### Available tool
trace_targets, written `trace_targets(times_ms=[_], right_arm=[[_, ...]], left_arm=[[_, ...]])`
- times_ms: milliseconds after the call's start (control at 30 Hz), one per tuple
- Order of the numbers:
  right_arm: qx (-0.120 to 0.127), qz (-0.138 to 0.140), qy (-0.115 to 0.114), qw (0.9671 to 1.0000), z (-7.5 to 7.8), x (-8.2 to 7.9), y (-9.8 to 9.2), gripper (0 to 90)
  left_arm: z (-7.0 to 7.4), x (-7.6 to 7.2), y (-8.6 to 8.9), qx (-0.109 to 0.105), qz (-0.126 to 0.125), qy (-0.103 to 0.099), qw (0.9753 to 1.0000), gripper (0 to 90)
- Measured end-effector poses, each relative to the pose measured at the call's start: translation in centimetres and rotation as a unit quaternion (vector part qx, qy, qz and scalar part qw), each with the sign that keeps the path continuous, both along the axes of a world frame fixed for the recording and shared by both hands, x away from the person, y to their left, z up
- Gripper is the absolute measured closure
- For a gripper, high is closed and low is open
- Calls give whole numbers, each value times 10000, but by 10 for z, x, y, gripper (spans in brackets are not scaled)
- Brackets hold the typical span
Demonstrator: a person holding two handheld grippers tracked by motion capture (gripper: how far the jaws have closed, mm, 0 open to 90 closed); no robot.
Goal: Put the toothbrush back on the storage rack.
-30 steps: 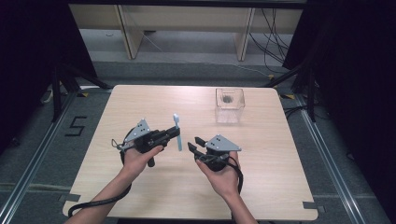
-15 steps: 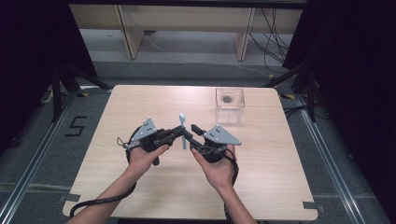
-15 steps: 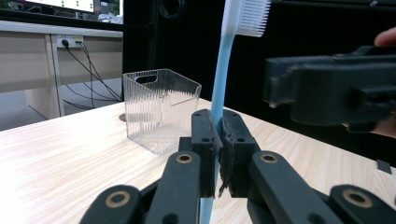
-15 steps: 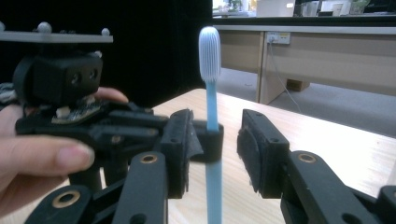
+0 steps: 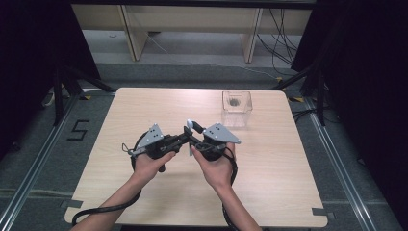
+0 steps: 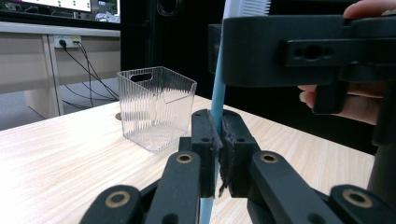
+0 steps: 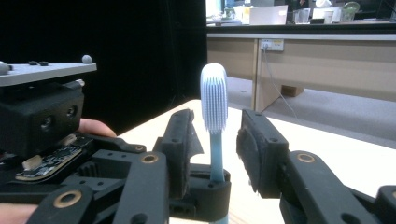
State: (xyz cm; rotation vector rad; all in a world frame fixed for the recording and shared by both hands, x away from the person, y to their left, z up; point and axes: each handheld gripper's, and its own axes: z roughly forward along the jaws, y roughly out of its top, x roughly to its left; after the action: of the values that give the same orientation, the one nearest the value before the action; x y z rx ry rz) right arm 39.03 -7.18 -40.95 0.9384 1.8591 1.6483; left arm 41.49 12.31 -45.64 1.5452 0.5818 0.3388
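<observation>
Writing first: a "5" (image 5: 79,130) marked on the grey floor left of the table. No brand legible on either tool or on the brush.

My left gripper (image 5: 181,139), near the table's middle, is clamped tight on the light blue handle of a toothbrush (image 5: 191,126). In the left gripper view the jaws pinch the toothbrush (image 6: 217,100) upright, pads touching the handle on both sides, with the handle running down between them.

The white bristled head stands just above both tools. In the right gripper view the toothbrush (image 7: 214,105) rises straight up between my jaws.

My right gripper (image 5: 194,140) faces the left one, tips nearly meeting. Its jaws stand apart on either side of the brush neck, with a gap on each side; it has hold of nothing.

Further right and toward the far edge sits a clear ribbed plastic box (image 5: 236,108), open-topped, with cut-out handles, well apart from the brush.

Surface: pale wood-grain table (image 5: 288,183), rounded corners. Room: dark curtains at both sides, wooden desk legs and loose cables (image 5: 279,29) beyond, a wall socket behind in both gripper views.
</observation>
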Motion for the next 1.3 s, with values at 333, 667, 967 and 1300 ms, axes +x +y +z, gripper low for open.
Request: trace_targets(times_ms=[333, 667, 967, 1300], right_arm=[[-46, -117, -70, 9999, -2, 1, 2, 719], [-217, -155, -205, 9994, -1, -1, 2, 807], [-228, -218, -243, 9992, 2, 0, -2, 820], [-293, -387, -324, 9983, 2, 5, -16, 830]], left_arm=[[1, -1, -1, 10, 21, -4, 10000, 845], [3, -1, -2, 14, 34, -34, 10000, 844], [5, -3, -3, 219, 83, -180, 9996, 670], [6, -9, 9, 512, 207, -299, 9980, 525]])
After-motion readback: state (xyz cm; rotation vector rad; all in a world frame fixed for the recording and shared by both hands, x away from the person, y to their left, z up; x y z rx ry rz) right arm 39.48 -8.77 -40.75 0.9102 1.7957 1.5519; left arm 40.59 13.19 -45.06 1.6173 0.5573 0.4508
